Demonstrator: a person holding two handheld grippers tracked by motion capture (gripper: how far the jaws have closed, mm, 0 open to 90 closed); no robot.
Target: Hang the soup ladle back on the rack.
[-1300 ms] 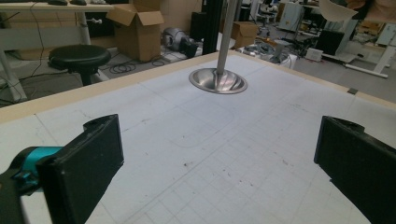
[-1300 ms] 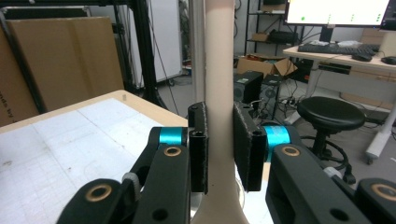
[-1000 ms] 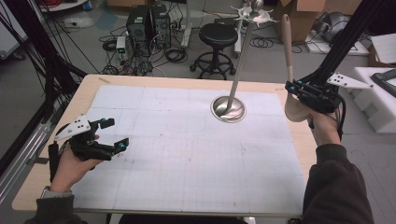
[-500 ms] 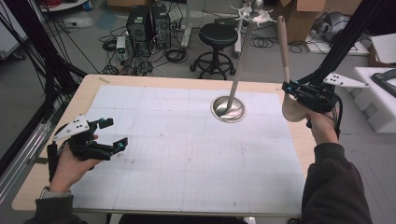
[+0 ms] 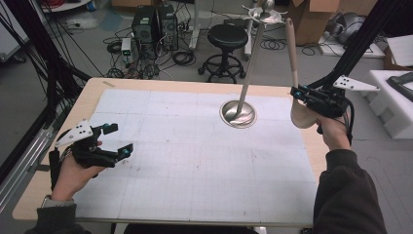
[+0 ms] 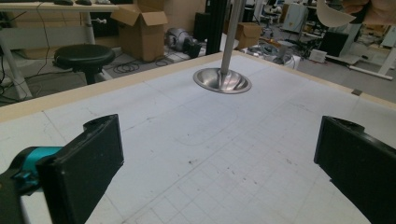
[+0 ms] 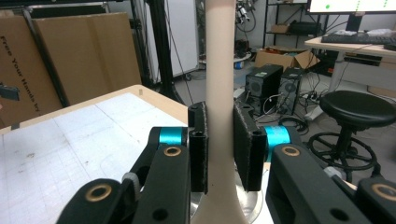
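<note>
The right gripper (image 7: pixel 219 149) has its fingers (image 7: pixel 198 147) clenched on the pale handle of a wooden spoon (image 5: pixel 293 73), both pads pressing flat against the stem from either side. In the right gripper view the handle runs straight up between the pads and widens just below them. In the high view the right gripper (image 5: pixel 304 95) sits above the right edge of the desk (image 5: pixel 122 85), the spoon's handle rising nearly upright and its rounded bowl hanging below the grip, clear of the desk surface. The person's right hand (image 5: pixel 333 131) grips the tool from behind, dark sleeve trailing to the bottom edge.

The left gripper (image 5: pixel 114 141) is released, its fingers (image 6: pixel 88 158) standing wide apart with nothing between them, low over the left part of the white gridded mat (image 5: pixel 195 161) that covers the desk. The left hand (image 5: pixel 73 170) holds it there.

Between the two grippers, nearer the far right of the mat, stands a metal stand (image 5: pixel 237 113) with a round dished base and a thin pole leaning up from it. A black stool (image 5: pixel 228 36) stands on the floor beyond the desk
</note>
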